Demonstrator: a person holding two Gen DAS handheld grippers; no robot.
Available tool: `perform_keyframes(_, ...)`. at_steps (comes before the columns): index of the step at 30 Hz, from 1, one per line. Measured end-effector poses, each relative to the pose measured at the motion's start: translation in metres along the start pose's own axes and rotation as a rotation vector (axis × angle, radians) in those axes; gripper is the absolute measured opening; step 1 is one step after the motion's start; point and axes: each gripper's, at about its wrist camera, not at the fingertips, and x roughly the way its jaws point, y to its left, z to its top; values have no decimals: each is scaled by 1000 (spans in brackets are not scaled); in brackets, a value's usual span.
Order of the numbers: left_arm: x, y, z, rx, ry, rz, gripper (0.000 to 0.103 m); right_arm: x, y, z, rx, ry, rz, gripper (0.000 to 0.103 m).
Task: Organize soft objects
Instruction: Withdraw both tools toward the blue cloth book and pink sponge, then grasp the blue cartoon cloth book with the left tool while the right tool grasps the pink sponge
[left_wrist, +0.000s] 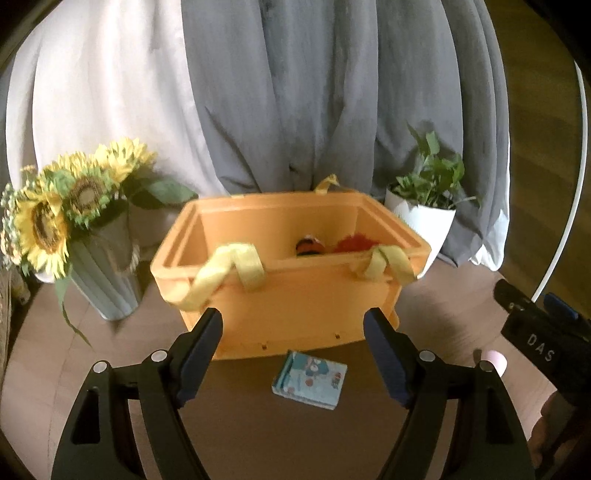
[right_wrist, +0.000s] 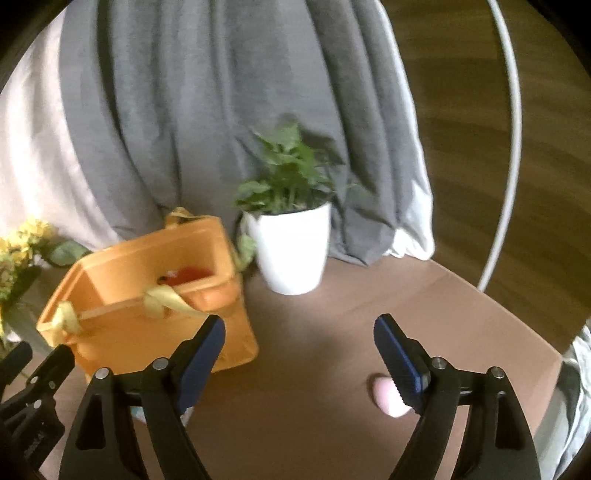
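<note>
Presently the left gripper (left_wrist: 293, 325) stands with jaws apart and nothing between them, above a small blue printed soft packet (left_wrist: 309, 380) lying flat on the brown table (left_wrist: 110, 354). Just beyond it sits the orange storage box (left_wrist: 291, 266) with yellow strap handles (left_wrist: 225, 273), holding a red soft item (left_wrist: 351, 243) and a darker one beside it, detail unclear. The right gripper (right_wrist: 299, 339) is likewise spread wide and empty; a pink soft object (right_wrist: 388, 397) lies on the table beside its right finger, partly hidden. Sunflowers (left_wrist: 55, 218) and a white potted plant (right_wrist: 290, 243) flank the box.
</note>
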Motion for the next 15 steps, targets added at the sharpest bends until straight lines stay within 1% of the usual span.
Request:
perform_keyframes(1, 2, -1, -2, 0, 7, -1, 79, 0, -6, -6, 14, -2, -35, 86)
perform_keyframes(2, 4, -3, -5, 3, 13, 0, 80, 0, -6, -6, 14, -2, -35, 86)
perform_keyframes(5, 12, -6, -13, 10, 37, 1, 82, 1, -16, -16, 39, 17, -86, 86)
perform_keyframes(9, 23, -12, -23, 22, 69, 7, 87, 3, -25, -26, 55, 43, -115, 90)
perform_keyframes(10, 26, -13, -25, 29, 81, 4, 87, 5, -28, -30, 53, 58, -133, 91)
perform_keyframes(15, 38, -18, -33, 28, 114, 4, 94, 9, -35, -39, 65, 72, -161, 96)
